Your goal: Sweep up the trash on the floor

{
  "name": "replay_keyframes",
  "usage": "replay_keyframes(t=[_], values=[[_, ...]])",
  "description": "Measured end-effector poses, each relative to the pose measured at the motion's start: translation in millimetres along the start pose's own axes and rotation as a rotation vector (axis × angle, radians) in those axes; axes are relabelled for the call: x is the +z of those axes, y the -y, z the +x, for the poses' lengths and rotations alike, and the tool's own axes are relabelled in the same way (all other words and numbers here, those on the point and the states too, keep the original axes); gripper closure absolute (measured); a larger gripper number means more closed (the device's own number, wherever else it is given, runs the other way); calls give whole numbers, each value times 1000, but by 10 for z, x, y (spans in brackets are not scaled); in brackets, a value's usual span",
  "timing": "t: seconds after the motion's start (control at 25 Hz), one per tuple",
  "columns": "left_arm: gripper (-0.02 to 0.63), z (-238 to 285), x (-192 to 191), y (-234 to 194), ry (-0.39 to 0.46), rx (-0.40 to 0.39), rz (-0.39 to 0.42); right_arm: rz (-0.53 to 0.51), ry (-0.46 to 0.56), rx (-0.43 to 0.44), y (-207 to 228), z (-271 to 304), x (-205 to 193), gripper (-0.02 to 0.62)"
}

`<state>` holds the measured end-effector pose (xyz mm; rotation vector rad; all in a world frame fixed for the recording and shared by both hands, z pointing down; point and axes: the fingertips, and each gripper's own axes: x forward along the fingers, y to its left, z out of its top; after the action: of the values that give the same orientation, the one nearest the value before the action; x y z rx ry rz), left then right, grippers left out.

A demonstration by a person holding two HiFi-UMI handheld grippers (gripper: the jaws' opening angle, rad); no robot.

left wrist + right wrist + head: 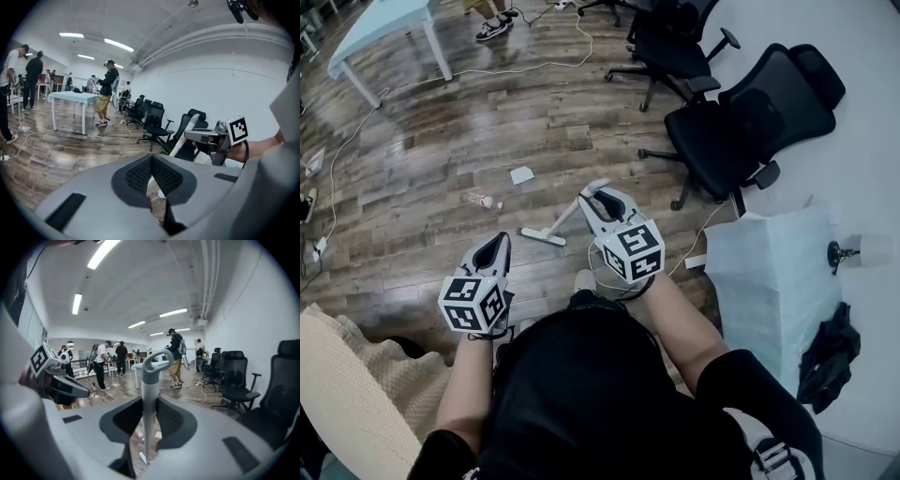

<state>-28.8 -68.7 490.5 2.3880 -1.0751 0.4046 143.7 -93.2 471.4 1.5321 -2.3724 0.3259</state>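
The left gripper [494,248] hangs closest to the person. Its fingers are pressed together at the tips with nothing between them, and only a slit of floor [441,141] shows behind the pads in the left gripper view. Just beside it and a little further forward, the right gripper [600,200] has its fingers clamped on the grey-white handle of the broom [564,217]. In the right gripper view the handle stands straight up through the pads, and its looped end rises above the fingertips. In the head view the broom's long axis slants from that loop, high by the right gripper, down and to the left. It ends at the flat white broom head [542,236], which rests on the wooden floor between the two grippers and slightly ahead of them. Beyond the broom head, apart from it, lies a small clear wrapper or bottle [480,199]. A little further on lies a white paper scrap [521,174], and neither is touched by the broom. To the person's right a white crinkled bag [773,272] stands on pale flooring, and what it holds cannot be made out. Further out, a black office chair [750,122] stands at the edge of the wood with another behind it. A white cable [525,67] trails across the boards. At the far left a pale blue table [384,23] stands, and someone's shoes show beside it.
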Motion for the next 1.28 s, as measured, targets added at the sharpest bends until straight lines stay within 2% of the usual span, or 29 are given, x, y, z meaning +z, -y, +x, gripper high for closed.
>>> replay_keyframes(t=[0.16, 0.36, 0.48, 0.6, 0.84, 0.92, 1.08, 1.28], values=[[612, 566, 173, 436, -20, -70, 65, 74, 71, -85, 699, -425, 149, 495], [612, 1082, 371, 1003, -26, -140, 116, 50, 100, -167, 1272, -951, 139, 497], [612, 1296, 471, 1293, -25, -169, 148, 54, 59, -259, 1708, -1212, -102, 497], [612, 1477, 487, 1476, -34, -183, 164, 78, 11, -387, 2218, -1487, -406, 497], [612, 1677, 386, 1614, -85, -177, 161, 139, -72, -651, 3169, -2001, -991, 497], [612, 1711, 344, 1635, -108, -174, 161, 148, -101, -711, 3382, -2109, -1154, 497], [611, 1772, 283, 1612, -146, -165, 153, 117, -155, -728, 3538, -2093, -1338, 497], [612, 1769, 296, 1548, -154, -139, 136, 75, -173, -636, 3388, -1776, -1357, 497]])
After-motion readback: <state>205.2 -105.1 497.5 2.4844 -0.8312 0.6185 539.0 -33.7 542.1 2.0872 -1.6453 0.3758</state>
